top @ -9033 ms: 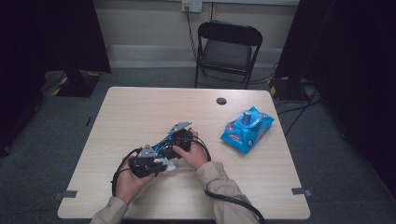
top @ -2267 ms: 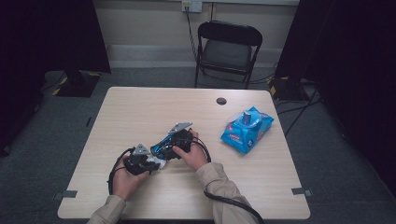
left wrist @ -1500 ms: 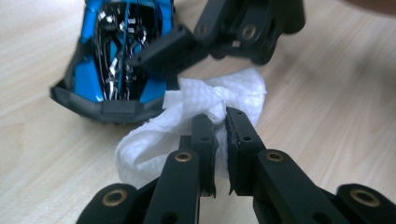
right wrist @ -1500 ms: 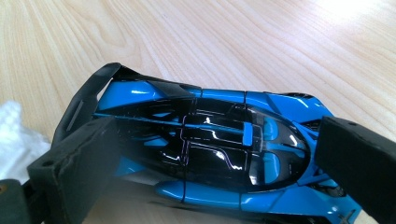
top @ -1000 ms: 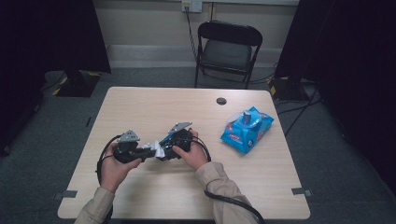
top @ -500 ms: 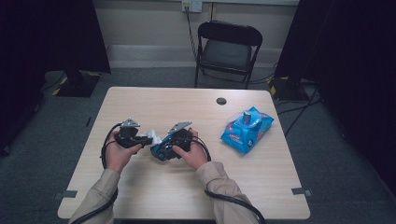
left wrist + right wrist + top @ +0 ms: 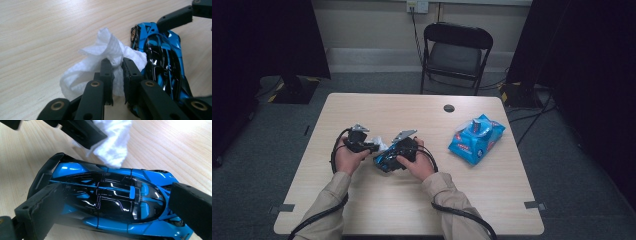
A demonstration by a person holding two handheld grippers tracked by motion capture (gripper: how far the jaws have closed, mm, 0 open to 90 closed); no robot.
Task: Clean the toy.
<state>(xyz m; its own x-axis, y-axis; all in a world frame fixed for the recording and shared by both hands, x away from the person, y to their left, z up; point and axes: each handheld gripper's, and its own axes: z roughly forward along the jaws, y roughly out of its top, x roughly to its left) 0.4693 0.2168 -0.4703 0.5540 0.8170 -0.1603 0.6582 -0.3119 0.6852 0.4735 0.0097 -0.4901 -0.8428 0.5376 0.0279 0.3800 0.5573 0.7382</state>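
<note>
Right gripper [image 7: 388, 159] clamps a blue-and-black toy car [image 7: 112, 200] lengthwise between its two jaws, one at the tail and one at the nose, low over the desk [image 7: 377, 110] near its middle. Left gripper [image 7: 117, 65] is clenched on a crumpled white wipe [image 7: 100, 67], which touches the car's side. Well apart to the right on the desk lies a blue wipes packet [image 7: 475, 139]. Beyond the far edge stands a black folding chair [image 7: 455, 50].
</note>
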